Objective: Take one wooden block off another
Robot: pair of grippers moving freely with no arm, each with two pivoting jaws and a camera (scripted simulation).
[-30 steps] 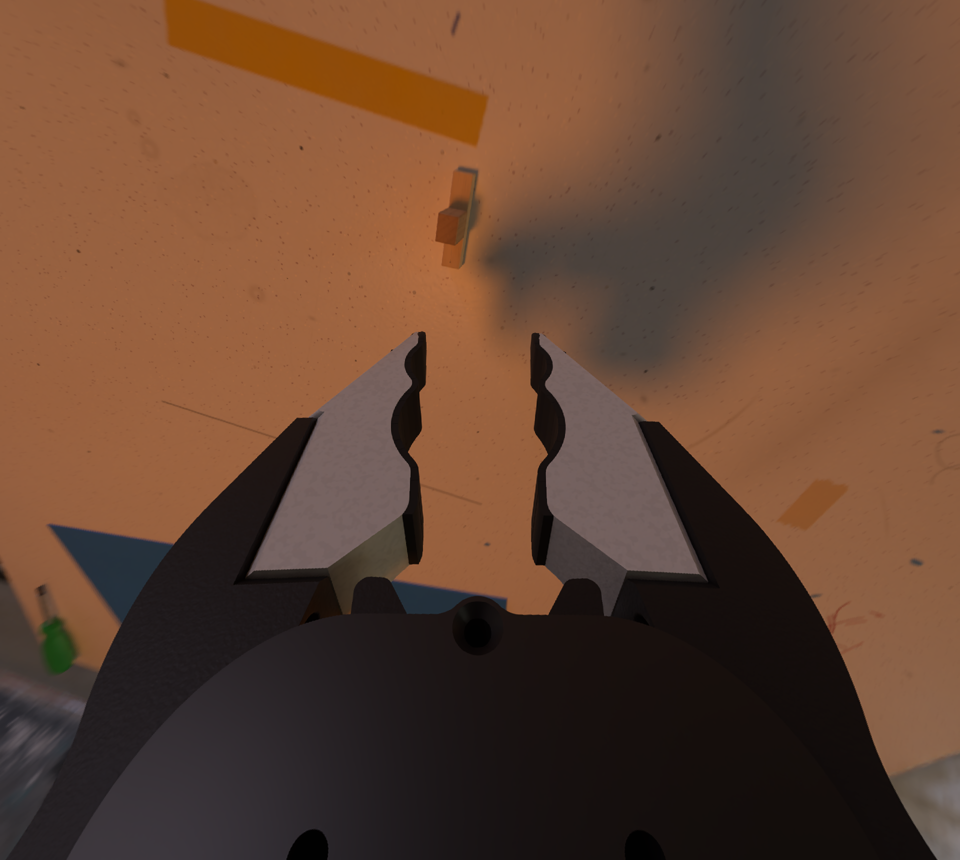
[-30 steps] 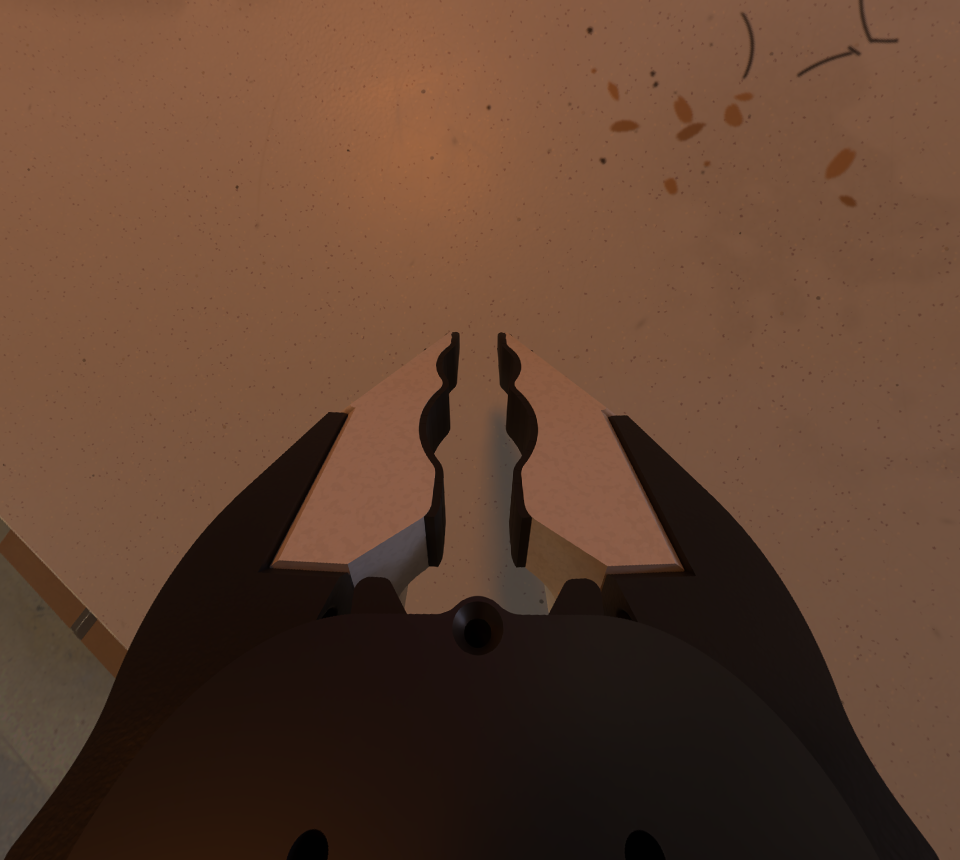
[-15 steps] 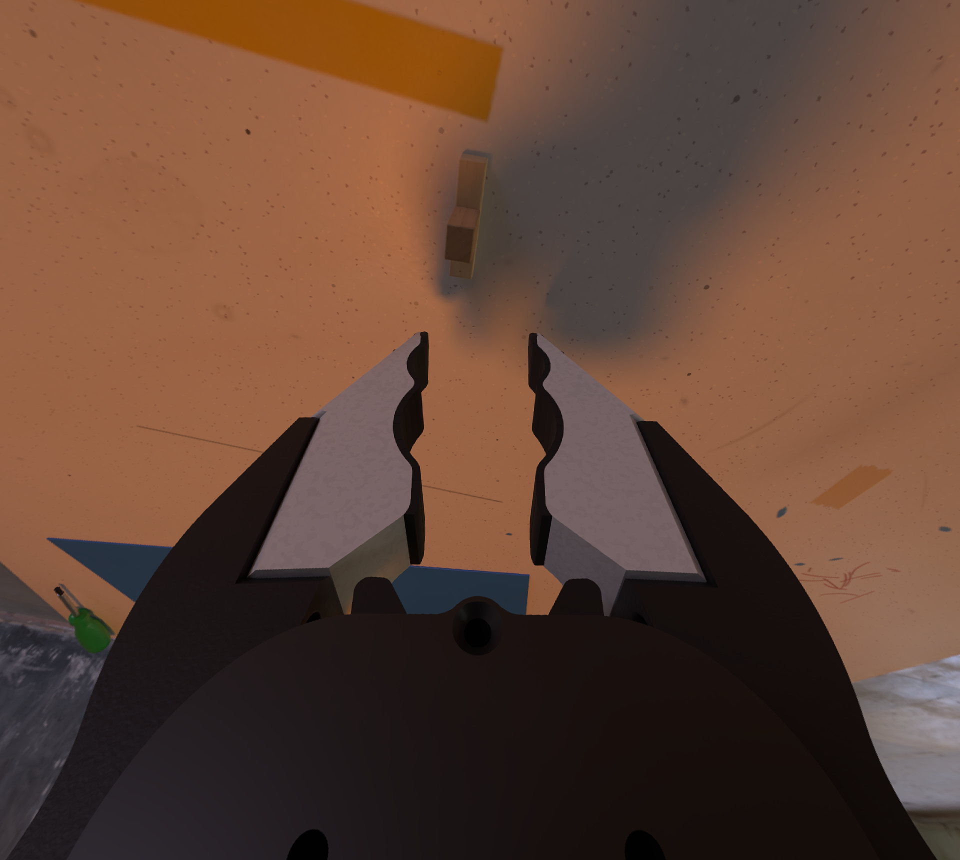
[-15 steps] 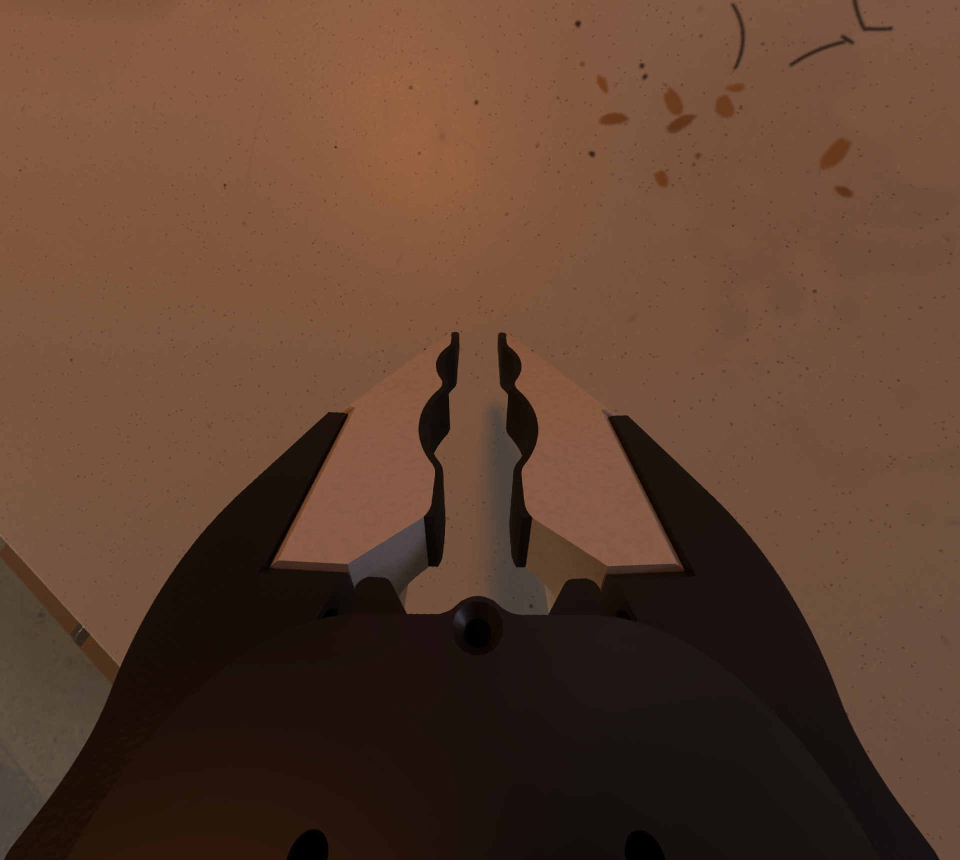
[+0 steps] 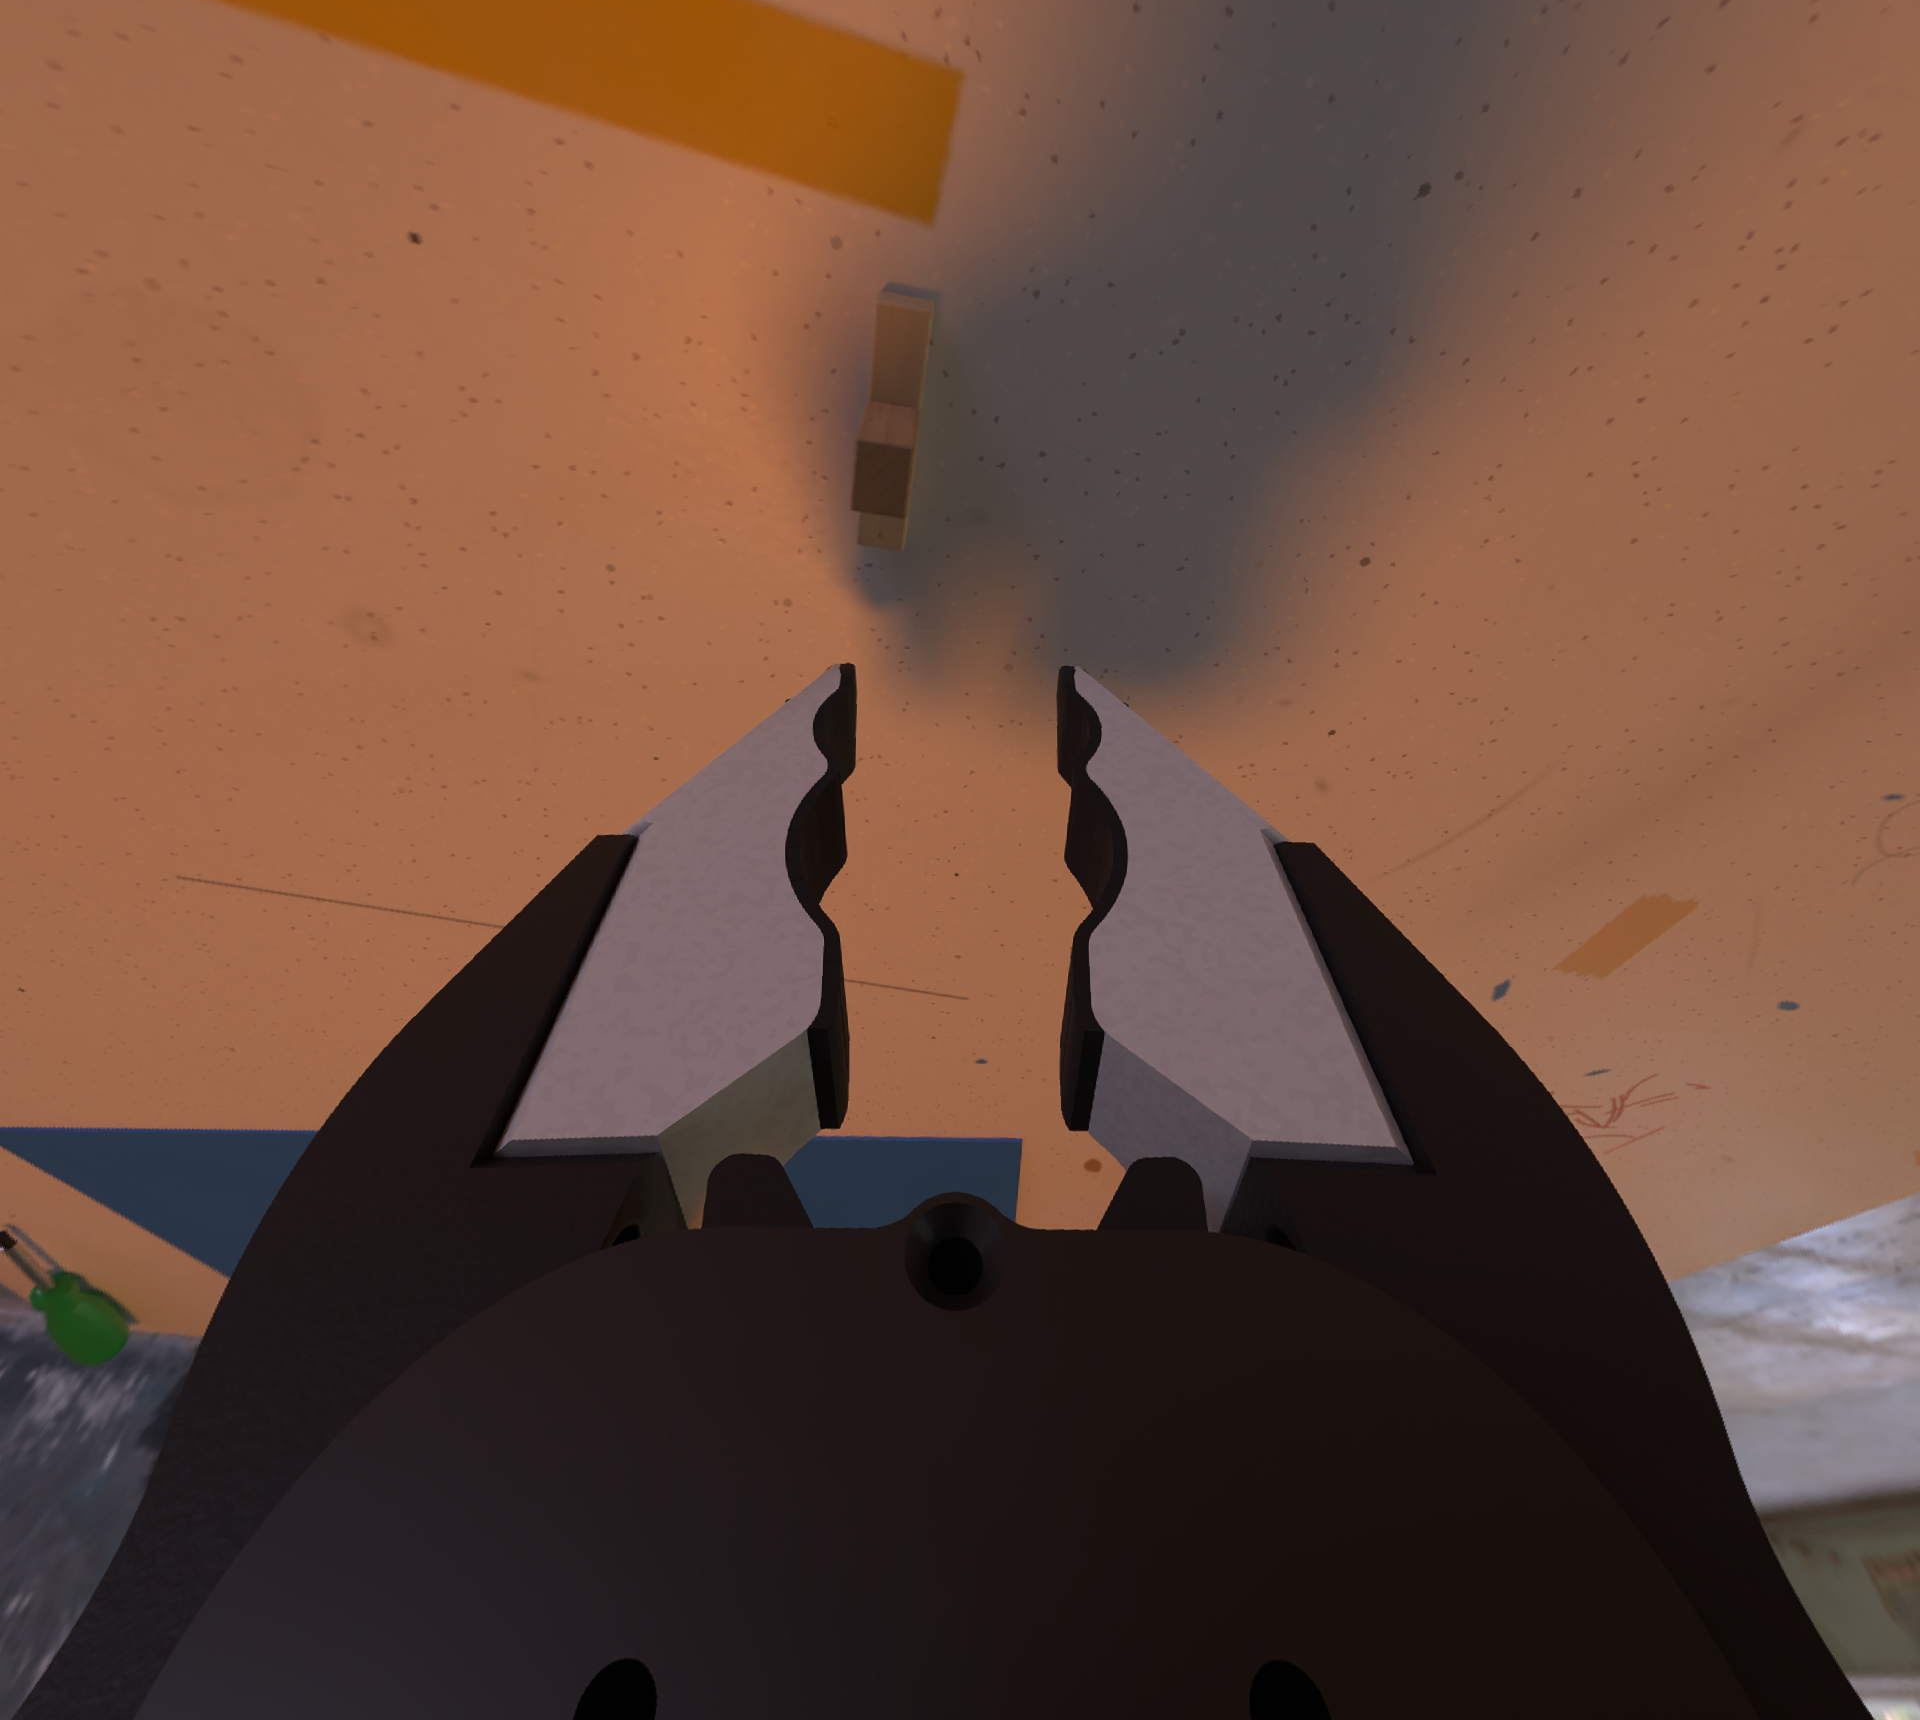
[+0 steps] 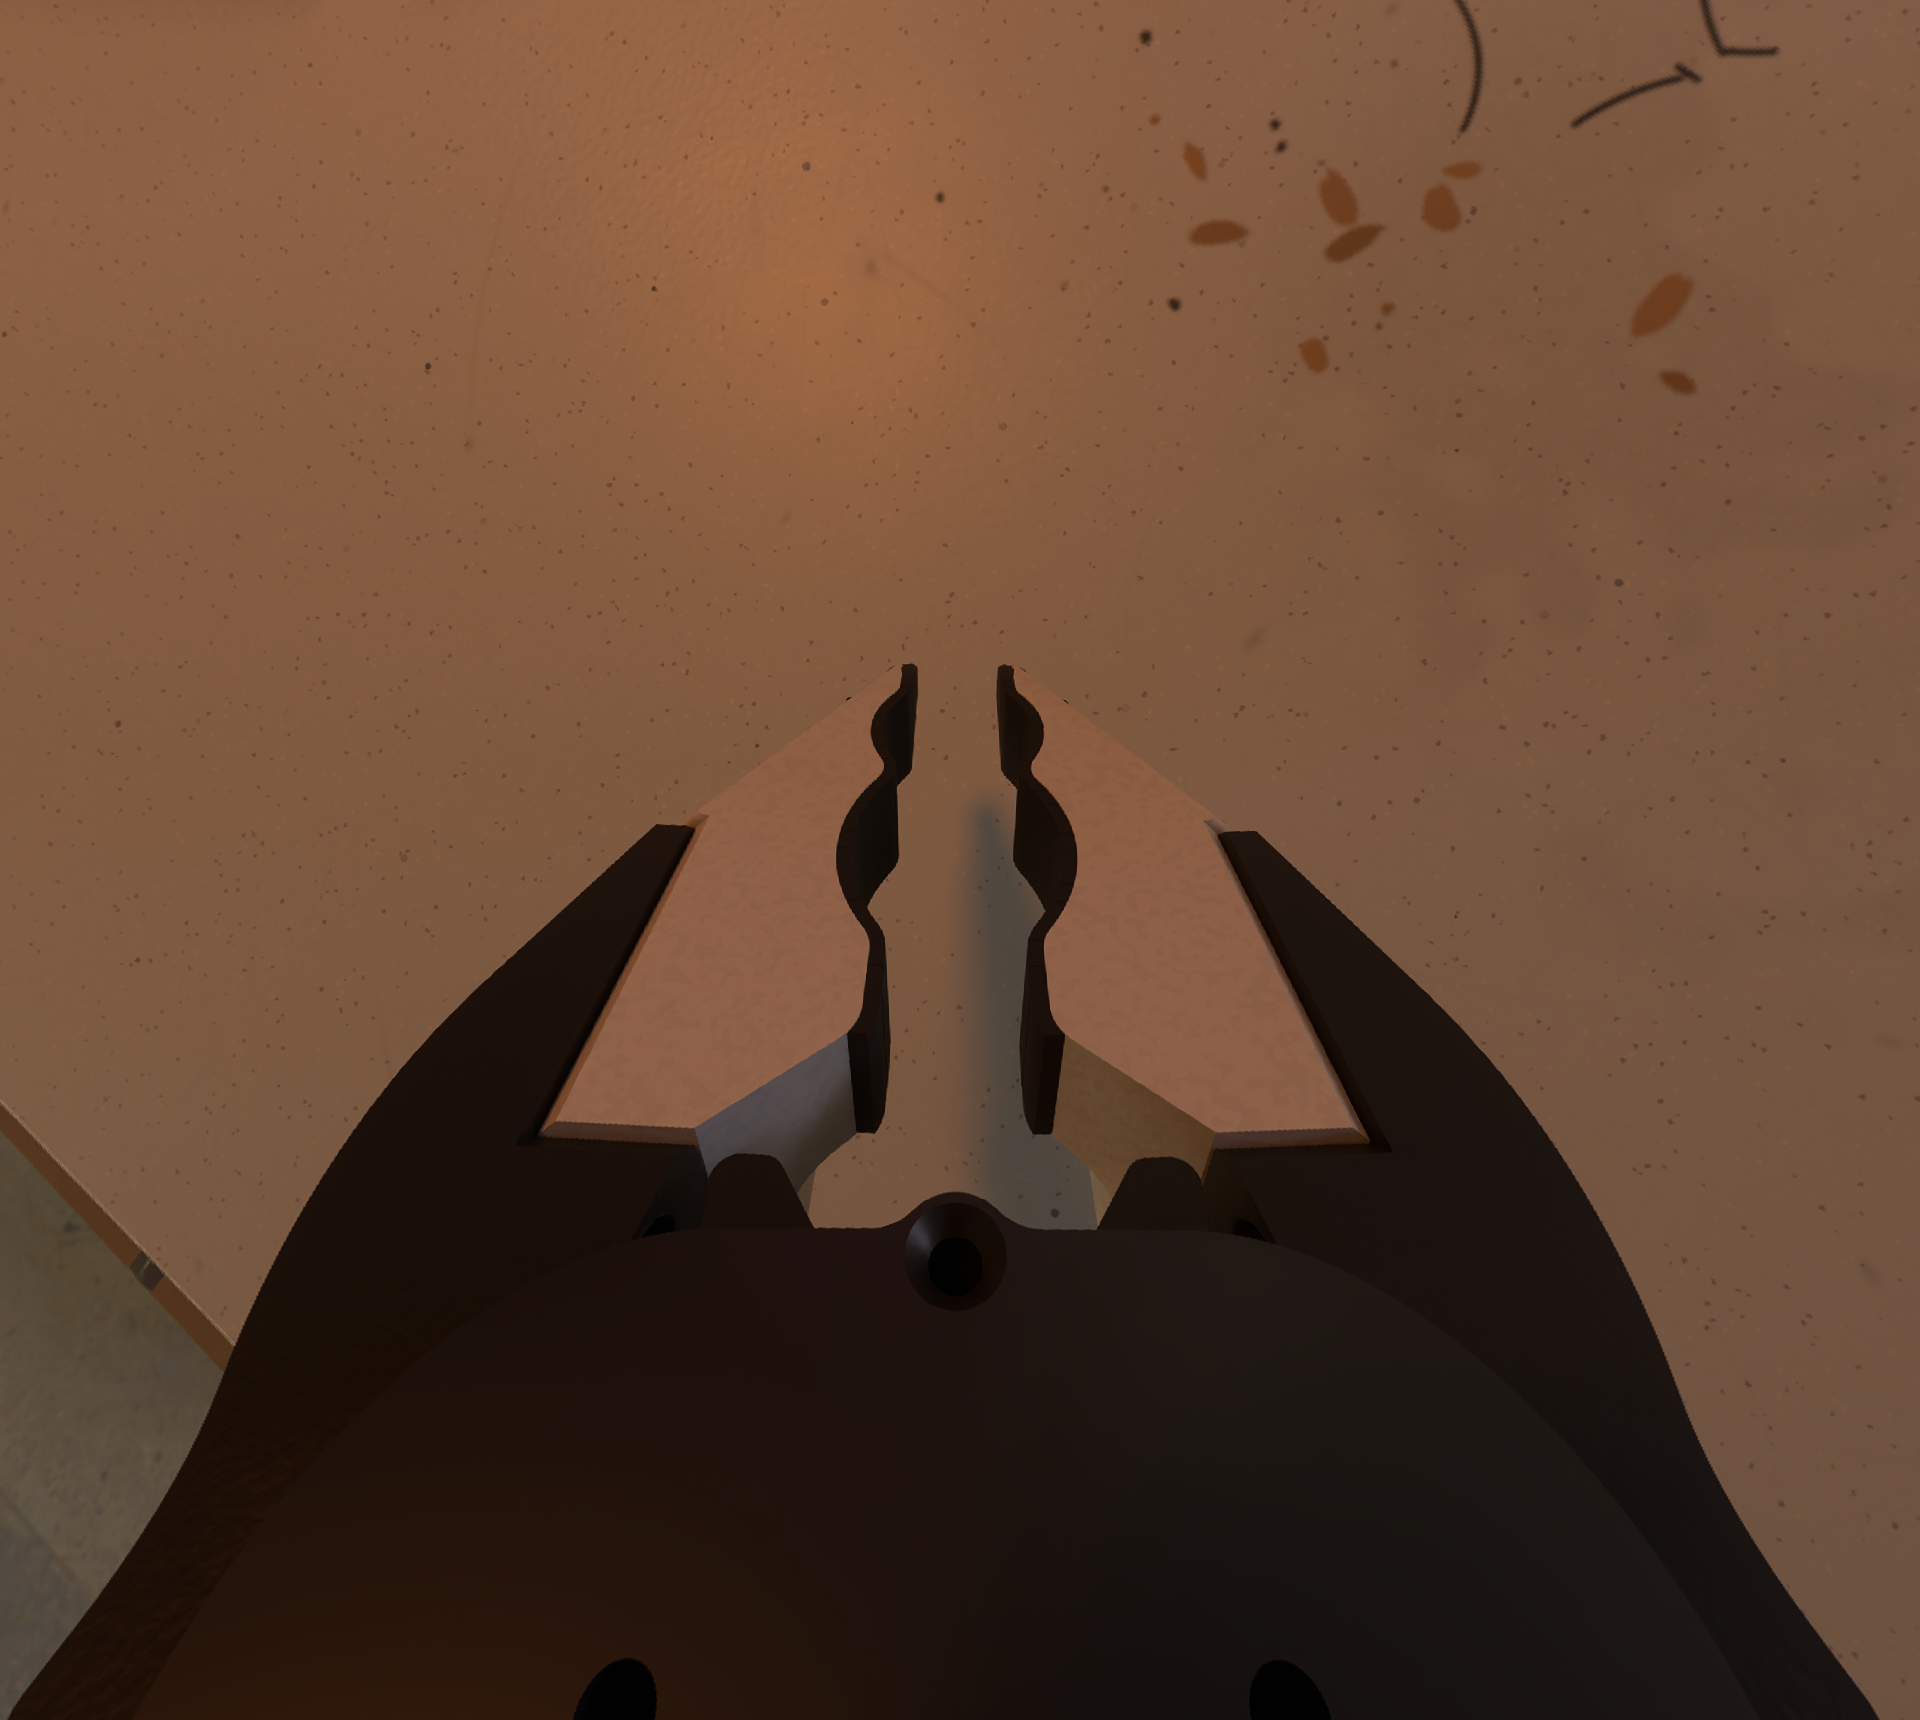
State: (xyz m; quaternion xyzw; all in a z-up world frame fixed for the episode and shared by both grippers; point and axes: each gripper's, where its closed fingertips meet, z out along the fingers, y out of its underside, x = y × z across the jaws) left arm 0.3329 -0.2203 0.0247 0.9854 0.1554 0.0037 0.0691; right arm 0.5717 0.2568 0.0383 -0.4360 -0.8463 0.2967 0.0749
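In the left wrist view a long pale wooden block (image 5: 902, 340) lies on the orange-brown table (image 5: 416, 527), pointing away from me. A small darker wooden cube (image 5: 885, 465) sits on its near half. My left gripper (image 5: 956, 673) is open and empty, above the table, a short way before the blocks, which lie slightly left of its centre line. A dark shadow (image 5: 1195, 423) falls just right of the blocks. My right gripper (image 6: 956, 671) is empty, its jaws standing a narrow gap apart over bare table. No block shows in the right wrist view.
An orange tape strip (image 5: 499, 8) lies beyond the blocks. A blue sheet (image 5: 156, 1182) and a green-handled screwdriver (image 5: 78, 1312) are at the near left; a small tape piece (image 5: 1626, 936) at right. The table edge (image 6: 114, 1255) shows at lower left in the right wrist view, brown flecks (image 6: 1340, 205) at upper right.
My left gripper has moved closer to the blocks and swung round, so they look larger and nearer its centre line. The right gripper has barely drifted. Neither jaw gap has changed.
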